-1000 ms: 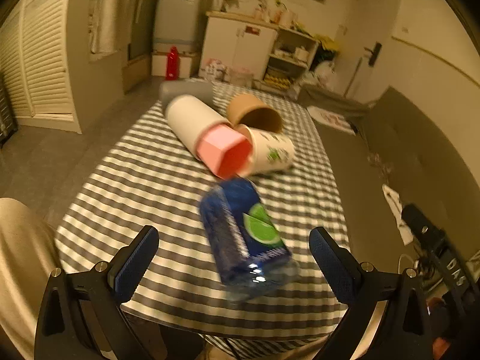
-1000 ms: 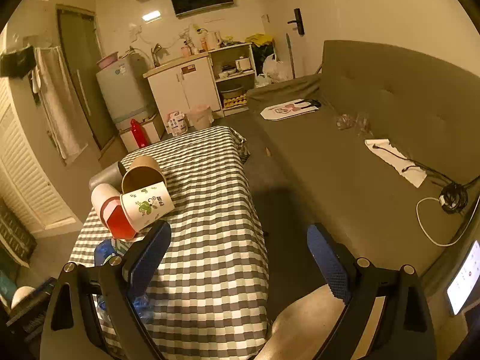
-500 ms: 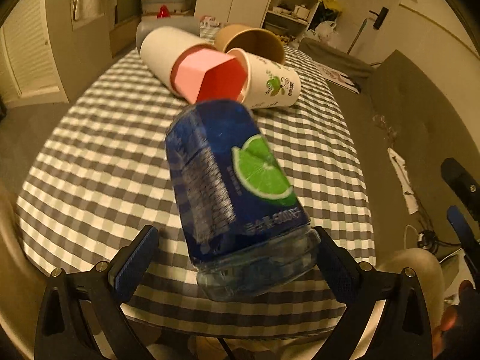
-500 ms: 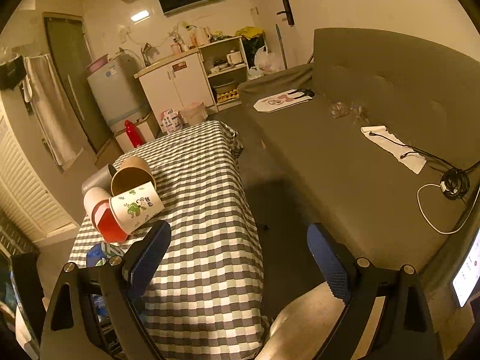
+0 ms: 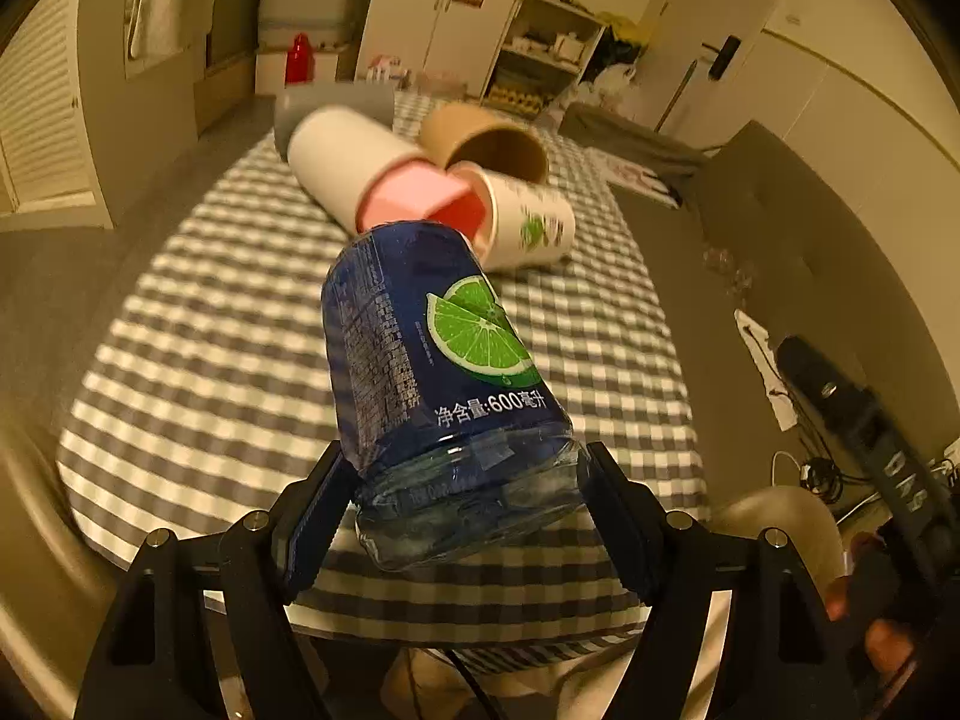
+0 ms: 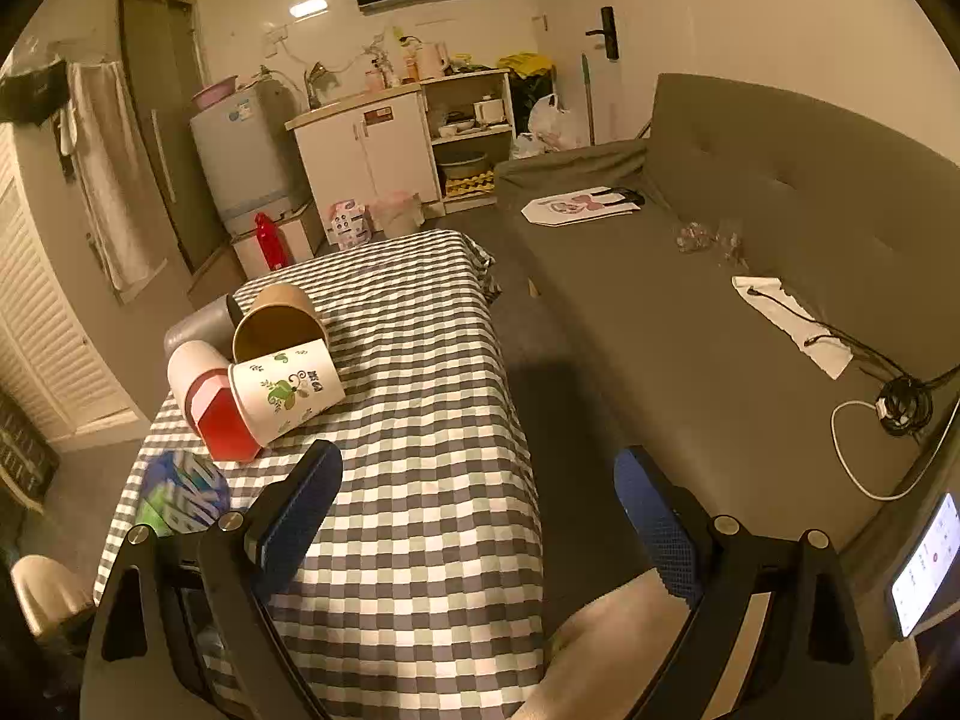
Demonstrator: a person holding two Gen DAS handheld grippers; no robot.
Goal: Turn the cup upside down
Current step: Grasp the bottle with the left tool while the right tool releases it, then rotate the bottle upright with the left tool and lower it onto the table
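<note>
Between left gripper (image 5: 465, 501) jaws — blue bottle-cup (image 5: 438, 384), clamped at clear end, tilted above checked table (image 5: 198, 360); beyond jaws, toppled cups (image 5: 480, 192). Right gripper (image 6: 474, 510) — jaws spread, holding nothing.

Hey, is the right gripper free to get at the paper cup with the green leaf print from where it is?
Probably yes: the right gripper is open and empty, and the leaf-print cup lies on its side ahead-left with bare checked tablecloth between.

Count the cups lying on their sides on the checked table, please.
5: blue lime-label plastic cup in the left hand-held gripper; white leaf-print paper cup, brown paper cup, white-and-pink cup, grey cup behind. Others may be hidden.
</note>
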